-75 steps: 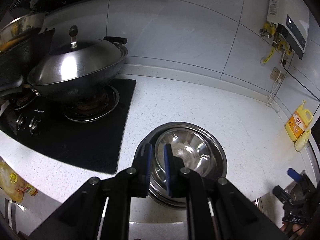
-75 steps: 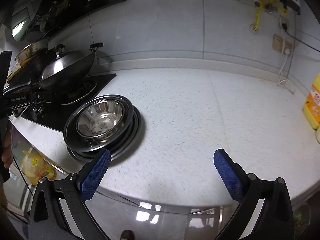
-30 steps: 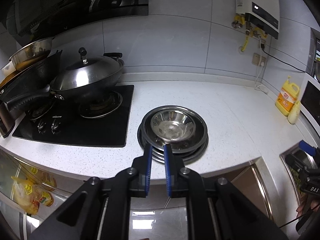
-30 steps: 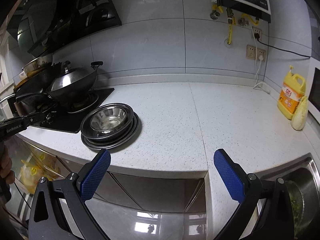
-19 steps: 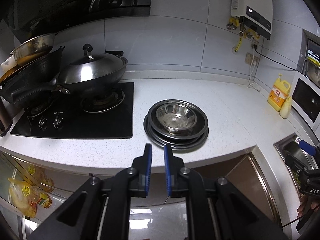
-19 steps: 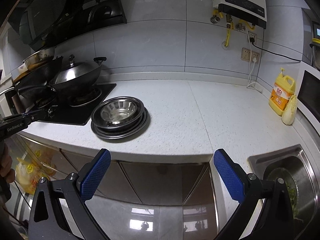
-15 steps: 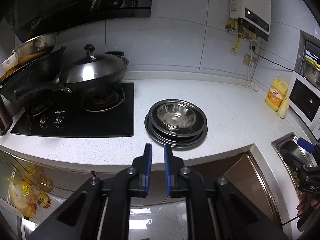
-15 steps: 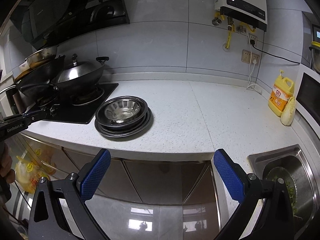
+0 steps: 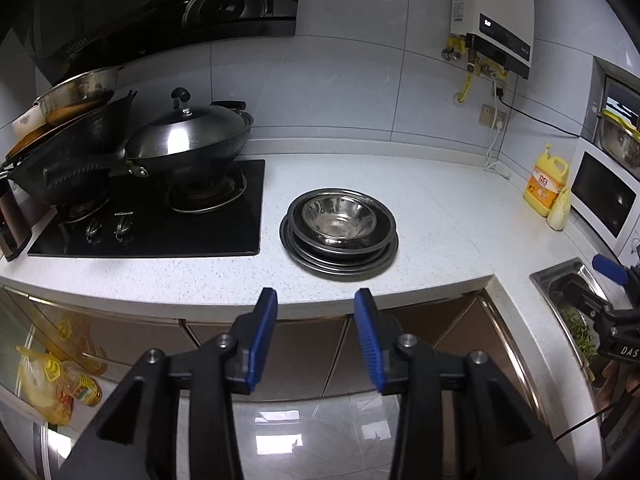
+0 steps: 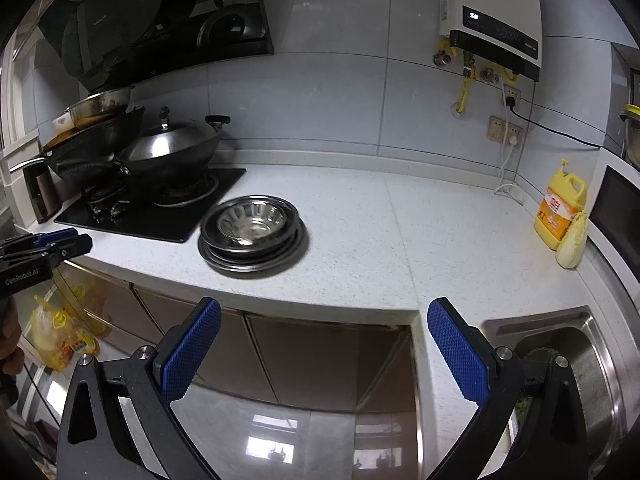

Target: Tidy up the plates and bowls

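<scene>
A stack of steel plates with a steel bowl nested on top sits on the white counter beside the hob. The same stack and bowl show in the right wrist view. My left gripper is open and empty, held off the counter's front edge, in front of the stack. My right gripper is wide open and empty, also off the counter edge, right of the stack. The left gripper also shows at the left edge of the right wrist view.
A black gas hob carries a lidded wok and stacked pans. A yellow detergent bottle and a cabbage stand at the far right. A sink lies at the right. Cabinets are below.
Both grippers have pulled back from the counter and risen. The left gripper, nearly shut over the bowl before, has opened. The stack has not moved.
</scene>
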`<state>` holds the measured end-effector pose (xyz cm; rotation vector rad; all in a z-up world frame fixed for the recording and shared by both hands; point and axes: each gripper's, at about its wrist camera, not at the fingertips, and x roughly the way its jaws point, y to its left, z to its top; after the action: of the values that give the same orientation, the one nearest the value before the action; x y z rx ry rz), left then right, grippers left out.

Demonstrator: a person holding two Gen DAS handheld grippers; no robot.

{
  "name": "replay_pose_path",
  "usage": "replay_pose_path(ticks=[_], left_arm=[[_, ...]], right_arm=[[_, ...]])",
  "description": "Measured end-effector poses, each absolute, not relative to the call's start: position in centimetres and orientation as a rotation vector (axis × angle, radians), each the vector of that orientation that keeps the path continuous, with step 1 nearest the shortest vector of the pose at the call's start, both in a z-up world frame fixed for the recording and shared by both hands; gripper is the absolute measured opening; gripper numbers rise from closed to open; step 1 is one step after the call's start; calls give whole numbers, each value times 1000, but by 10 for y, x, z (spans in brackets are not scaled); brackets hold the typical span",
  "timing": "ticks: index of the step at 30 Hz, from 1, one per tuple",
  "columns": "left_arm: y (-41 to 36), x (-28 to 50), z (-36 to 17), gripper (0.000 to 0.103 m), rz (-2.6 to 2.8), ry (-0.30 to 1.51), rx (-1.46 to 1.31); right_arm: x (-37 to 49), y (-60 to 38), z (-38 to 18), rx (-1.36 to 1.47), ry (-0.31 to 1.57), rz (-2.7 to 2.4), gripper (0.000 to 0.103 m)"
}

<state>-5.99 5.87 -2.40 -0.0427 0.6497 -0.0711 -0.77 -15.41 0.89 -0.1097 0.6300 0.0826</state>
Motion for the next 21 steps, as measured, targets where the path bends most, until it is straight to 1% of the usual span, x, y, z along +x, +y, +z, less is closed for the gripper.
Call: replay_pose_path(ticks=[8, 15, 21], left_arm=[[37, -76, -11, 38, -36, 594, -44], [30, -77, -13, 38, -30, 604, -33], [32, -74, -15, 38, -35, 614, -43]], right_arm=[[-13, -180, 8, -109, 660, 76, 102], [-6, -190, 0, -94, 730, 72, 102], [-9, -195, 1, -68, 727, 95, 102]])
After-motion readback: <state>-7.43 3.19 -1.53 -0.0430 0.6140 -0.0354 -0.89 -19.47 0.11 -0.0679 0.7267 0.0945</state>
